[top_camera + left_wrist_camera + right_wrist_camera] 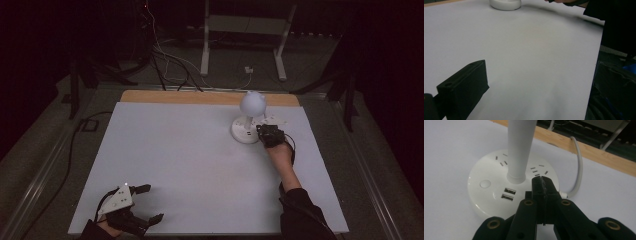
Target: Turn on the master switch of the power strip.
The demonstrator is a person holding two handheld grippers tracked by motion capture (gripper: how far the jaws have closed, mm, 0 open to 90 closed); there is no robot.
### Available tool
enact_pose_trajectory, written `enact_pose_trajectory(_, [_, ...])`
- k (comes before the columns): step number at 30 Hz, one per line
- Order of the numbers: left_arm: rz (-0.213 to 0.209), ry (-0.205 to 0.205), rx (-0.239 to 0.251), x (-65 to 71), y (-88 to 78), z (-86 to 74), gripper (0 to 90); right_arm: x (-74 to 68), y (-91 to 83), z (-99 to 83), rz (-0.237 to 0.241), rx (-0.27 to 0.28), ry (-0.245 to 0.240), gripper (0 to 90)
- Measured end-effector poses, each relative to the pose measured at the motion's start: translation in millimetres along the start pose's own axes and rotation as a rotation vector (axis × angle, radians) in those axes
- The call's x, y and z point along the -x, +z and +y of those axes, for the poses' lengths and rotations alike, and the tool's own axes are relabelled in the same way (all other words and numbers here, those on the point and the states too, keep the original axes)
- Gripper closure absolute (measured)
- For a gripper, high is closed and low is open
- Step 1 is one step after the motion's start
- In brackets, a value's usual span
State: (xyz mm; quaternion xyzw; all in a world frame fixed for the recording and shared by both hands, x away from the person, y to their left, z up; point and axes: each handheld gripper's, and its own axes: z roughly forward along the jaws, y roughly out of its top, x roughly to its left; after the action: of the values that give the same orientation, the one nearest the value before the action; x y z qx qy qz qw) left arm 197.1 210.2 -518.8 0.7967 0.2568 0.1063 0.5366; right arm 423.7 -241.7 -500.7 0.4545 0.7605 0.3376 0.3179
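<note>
A white desk lamp stands at the back right of the white table top, with a globe head (252,101), a straight stem (520,150) and a round base (244,132). The base (486,195) carries socket slots, two USB ports (509,194) and a round button (485,183). My right gripper (270,134) is at the base's right side. Its jaws are shut with nothing between them, tips (541,181) over the base top next to the stem. My left gripper (152,204) lies open at the front left edge, one black finger (464,91) over bare table.
The lamp's white cable (577,170) curves off the base toward the wooden strip (210,97) at the table's back edge. A person's dark sleeve (302,212) reaches in along the right side. Cables and a white frame (242,40) sit on the floor beyond.
</note>
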Motion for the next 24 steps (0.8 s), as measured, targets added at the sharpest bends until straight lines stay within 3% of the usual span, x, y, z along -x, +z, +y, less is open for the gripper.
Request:
enact_pose_trajectory(11, [-0.002,0.004,-0.001,0.9,0.3,0.5,0.0,-0.2,-15.2,0.6,0.055,-0.013,0.002,90.0])
enact_pose_trajectory(13, [-0.002,0.001,0.003,0.5,-0.1,0.5,0.0,0.6,-16.2,-1.0,0.061,-0.015,0.008,86.7])
enact_pose_trajectory(14, [-0.001,0.001,0.003,0.3,-0.2,0.5,0.0,1.7,-16.8,-1.9,0.075,-0.029,0.017,80.6])
enact_pose_trajectory(16, [0.002,0.002,-0.001,0.1,0.0,0.3,0.0,1.6,-17.3,-2.2,0.084,-0.032,0.018,77.1])
enact_pose_trajectory(17, [0.002,0.002,-0.004,0.0,0.2,0.2,0.0,1.5,-18.7,-2.3,0.093,-0.034,0.025,65.0])
enact_pose_trajectory(18, [0.001,0.0,-0.005,-0.1,0.3,0.1,0.0,1.5,-18.7,-2.3,0.093,-0.034,0.025,65.0])
enact_pose_trajectory(24, [0.0,-0.001,0.004,0.0,-0.3,0.4,0.0,-1.9,-21.0,-0.7,0.118,-0.07,0.05,33.3])
